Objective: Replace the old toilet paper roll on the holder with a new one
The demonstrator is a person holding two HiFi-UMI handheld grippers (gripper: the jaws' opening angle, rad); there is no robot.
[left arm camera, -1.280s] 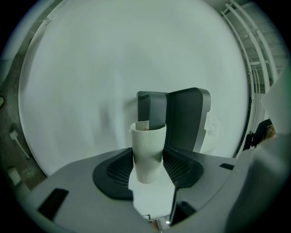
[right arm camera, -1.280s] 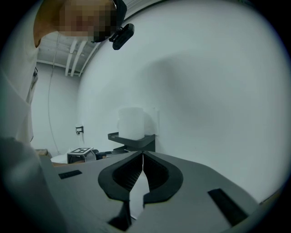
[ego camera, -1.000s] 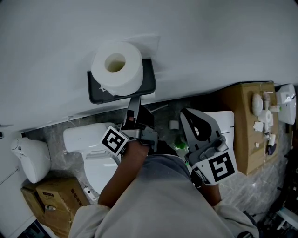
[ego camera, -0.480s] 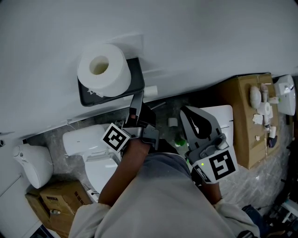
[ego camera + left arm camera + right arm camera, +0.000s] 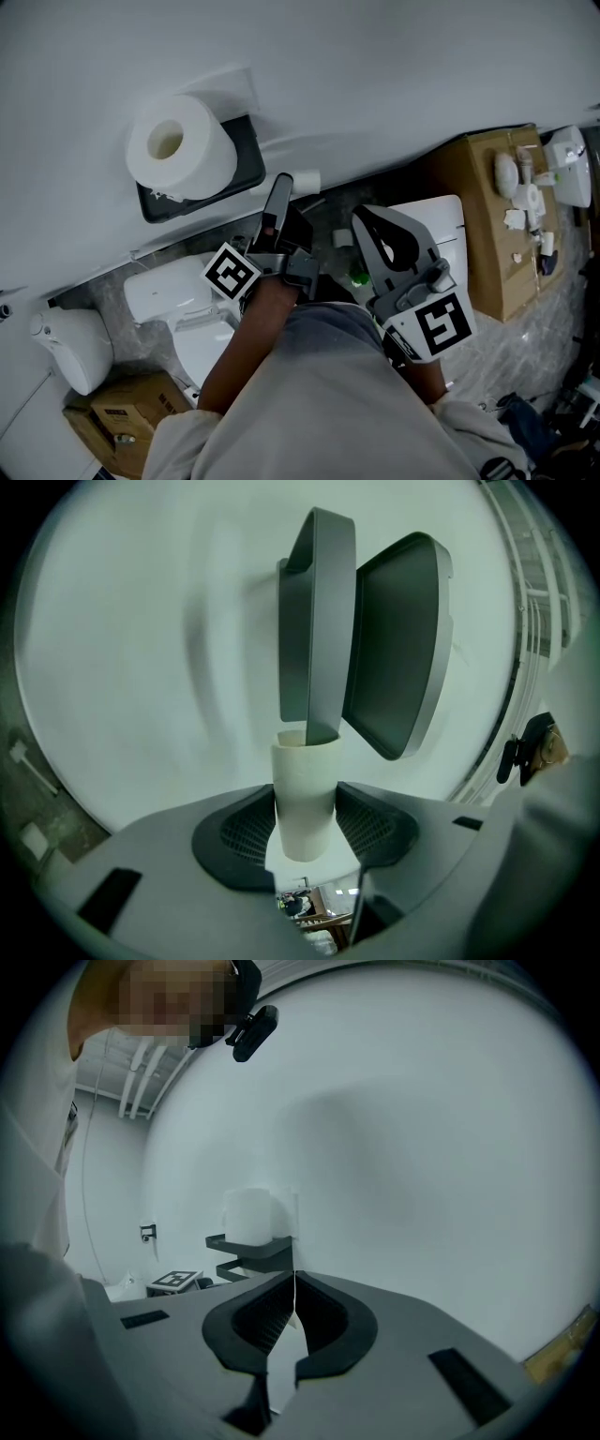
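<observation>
Your left gripper [image 5: 305,808] is clamped on the old roll's cardboard tube [image 5: 305,780], a short, bare, cream cylinder with a pad pressing each side. In the left gripper view it stands on end, long axis up and down, its open top meeting the lower tip of the grey bar [image 5: 319,621] of the holder [image 5: 398,649]. I cannot tell whether the bar sits inside. In the head view the tube juts right of the jaw tips, below the holder's right corner. Your right gripper [image 5: 295,1274] is closed tight on nothing.
</observation>
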